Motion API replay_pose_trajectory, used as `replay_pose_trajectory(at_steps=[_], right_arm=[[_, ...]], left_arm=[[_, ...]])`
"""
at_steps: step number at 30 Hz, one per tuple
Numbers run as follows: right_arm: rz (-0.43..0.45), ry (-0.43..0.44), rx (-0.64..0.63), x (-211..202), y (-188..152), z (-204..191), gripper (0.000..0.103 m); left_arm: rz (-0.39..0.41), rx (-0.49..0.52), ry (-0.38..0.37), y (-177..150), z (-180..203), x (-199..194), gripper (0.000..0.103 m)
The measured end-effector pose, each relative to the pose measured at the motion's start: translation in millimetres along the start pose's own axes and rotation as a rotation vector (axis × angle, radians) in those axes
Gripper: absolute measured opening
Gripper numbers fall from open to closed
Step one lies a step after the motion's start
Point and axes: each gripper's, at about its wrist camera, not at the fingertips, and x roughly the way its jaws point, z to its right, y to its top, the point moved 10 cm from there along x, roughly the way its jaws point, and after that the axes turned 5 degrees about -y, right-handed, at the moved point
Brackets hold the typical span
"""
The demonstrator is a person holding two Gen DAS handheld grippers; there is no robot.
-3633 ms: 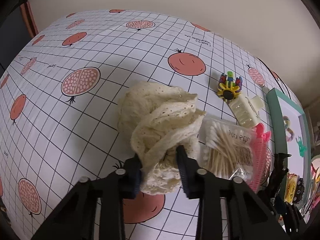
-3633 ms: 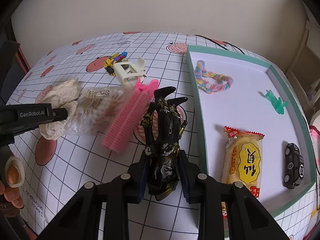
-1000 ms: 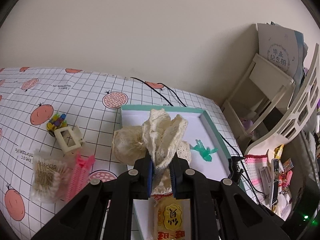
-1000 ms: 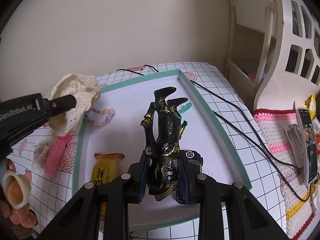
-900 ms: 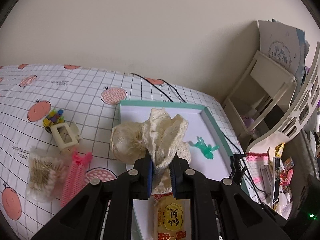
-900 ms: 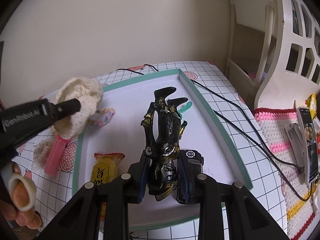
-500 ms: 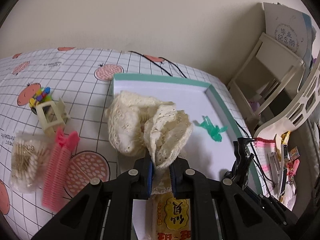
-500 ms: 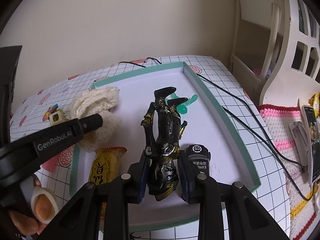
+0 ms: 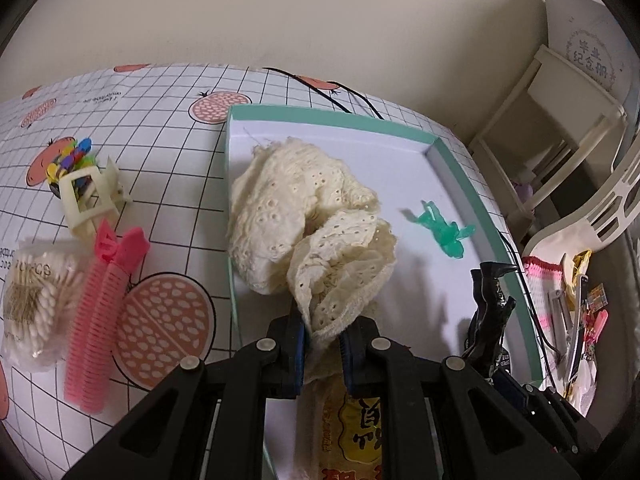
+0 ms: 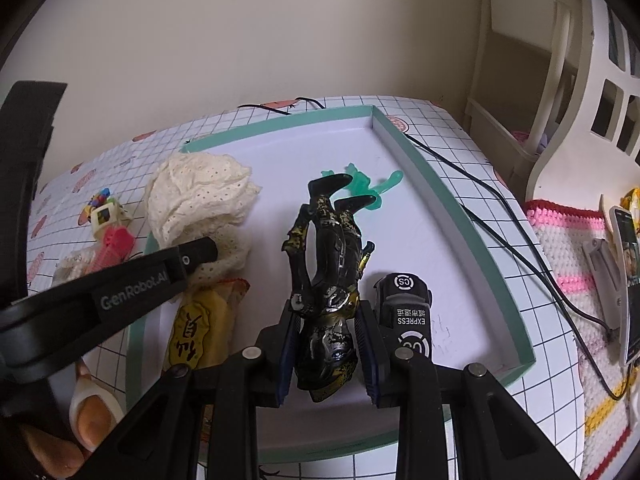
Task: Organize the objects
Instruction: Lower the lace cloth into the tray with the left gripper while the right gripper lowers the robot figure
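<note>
My left gripper (image 9: 322,334) is shut on a cream lace cloth (image 9: 304,216), whose bulk rests on the left part of the teal-rimmed white tray (image 9: 452,152). My right gripper (image 10: 328,320) is shut on a black and gold action figure (image 10: 328,248), held head-down over the middle of the tray (image 10: 424,184). Inside the tray lie a green plastic figure (image 9: 440,232), a yellow snack packet (image 10: 196,332) and a black toy car (image 10: 408,312) just right of my right gripper. The left gripper's finger (image 10: 192,256) also shows in the right wrist view, against the cloth (image 10: 200,196).
On the checked tablecloth left of the tray lie a pink comb roller (image 9: 104,300), a bag of cotton swabs (image 9: 32,300), a cream hair claw (image 9: 88,200) and a small multicoloured toy (image 9: 68,156). A black cable (image 10: 500,232) runs past the tray's right side. White furniture stands to the right.
The left gripper has carried the lace cloth from the tablecloth to the tray and lowered it onto the tray's left part. The right gripper, still holding the figure, hangs over the tray.
</note>
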Motion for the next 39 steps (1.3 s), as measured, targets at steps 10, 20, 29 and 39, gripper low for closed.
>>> replay_pose_trajectory(at_steps=[10,20,29,39], right_arm=[[-0.023,0.001,-0.003,3,-2,-2,0.03],[-0.047,-0.004,-0.022,7,-6,-5,0.03],[-0.041,-0.011,-0.029,5,-6,-7,0.031],[0.021,-0.009,-0.031,-11,5,-11,0.043]], left_arm=[[-0.005,0.018,0.005,-2,2,4,0.016],[-0.007,0.018,0.007,-2,1,4,0.017],[-0.007,0.011,0.001,-1,0,2,0.02],[0.013,0.026,-0.017,2,3,-14,0.036]])
